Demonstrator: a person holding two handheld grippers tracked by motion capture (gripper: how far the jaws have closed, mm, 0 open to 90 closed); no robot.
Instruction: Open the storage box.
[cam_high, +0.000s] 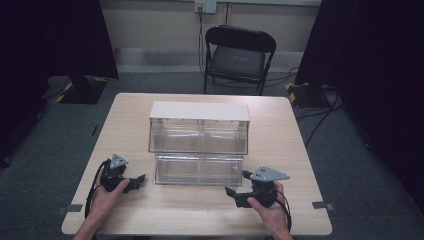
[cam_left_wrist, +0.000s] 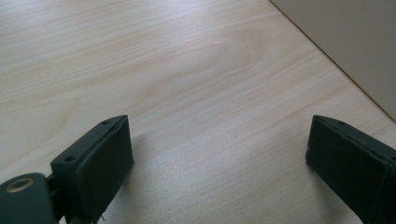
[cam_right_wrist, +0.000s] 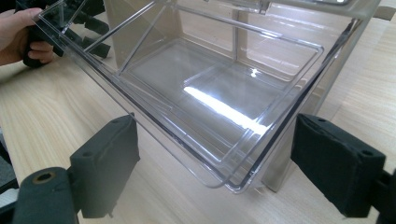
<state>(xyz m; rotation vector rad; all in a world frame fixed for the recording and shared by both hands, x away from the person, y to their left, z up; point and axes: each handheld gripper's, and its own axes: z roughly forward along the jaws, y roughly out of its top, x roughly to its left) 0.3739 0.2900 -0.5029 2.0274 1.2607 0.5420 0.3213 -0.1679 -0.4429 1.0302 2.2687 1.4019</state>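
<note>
Clear drawer (cam_high: 198, 170) juts from the bottom of a white-topped cabinet (cam_high: 199, 127) at mid-worktop (cam_high: 280, 140). Left hand-held gripper (cam_high: 134, 183) rests beside its left corner, jaws wide and empty. Right hand-held gripper (cam_high: 239, 186) gapes empty near its right corner.

Black folding chair (cam_high: 239, 57) against beige wall (cam_high: 150, 25); grey carpet (cam_high: 45, 165); dark curtains (cam_high: 50, 40) both sides.

The bench (cam_high: 280, 210) is pale wood with rounded corners; a clear plastic drawer unit (cam_high: 199, 127) with a white top stands mid-bench; its lower drawer (cam_high: 198, 170) is pulled out toward the near edge.
</note>
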